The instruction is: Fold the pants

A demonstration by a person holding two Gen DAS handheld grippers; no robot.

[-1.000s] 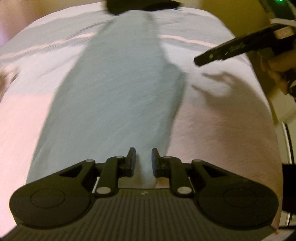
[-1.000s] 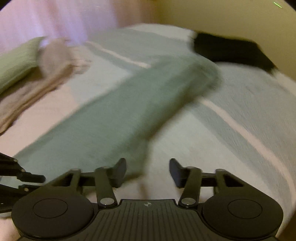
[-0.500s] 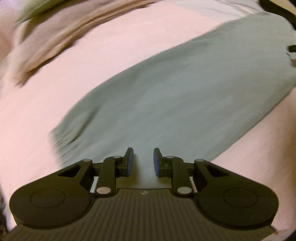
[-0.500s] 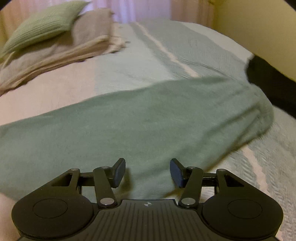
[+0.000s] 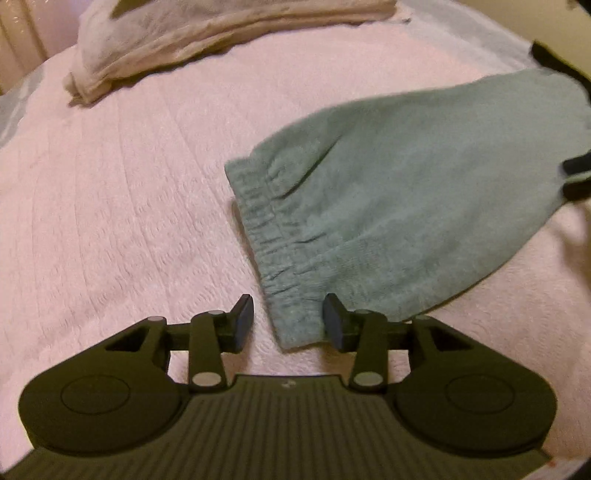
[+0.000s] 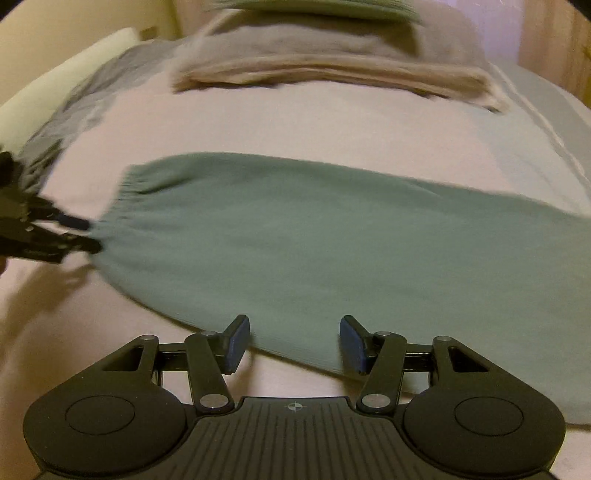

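Note:
Green pants (image 5: pixel 424 206) lie flat on a pink bedspread (image 5: pixel 122 206). Their gathered elastic waistband (image 5: pixel 269 221) points toward my left gripper (image 5: pixel 289 322), which is open with the near waistband corner lying between its fingers. The right wrist view shows the pants (image 6: pixel 314 236) stretching across the bed, their near edge between the fingers of my open right gripper (image 6: pixel 295 343). In that view the left gripper (image 6: pixel 77 236) sits at the waistband end. The right gripper (image 5: pixel 576 177) shows at the right edge of the left wrist view.
Folded beige blankets (image 6: pixel 332 70) with a green pillow (image 6: pixel 314 7) on top lie at the far end of the bed. A dark item (image 5: pixel 554 62) lies beyond the pants. The bed's left edge and a pale wall (image 6: pixel 48 92) are near.
Both views swung from along the pants to face across the bed. The left gripper's fingers spread wider and now sit at the waistband corner. The right gripper stays open.

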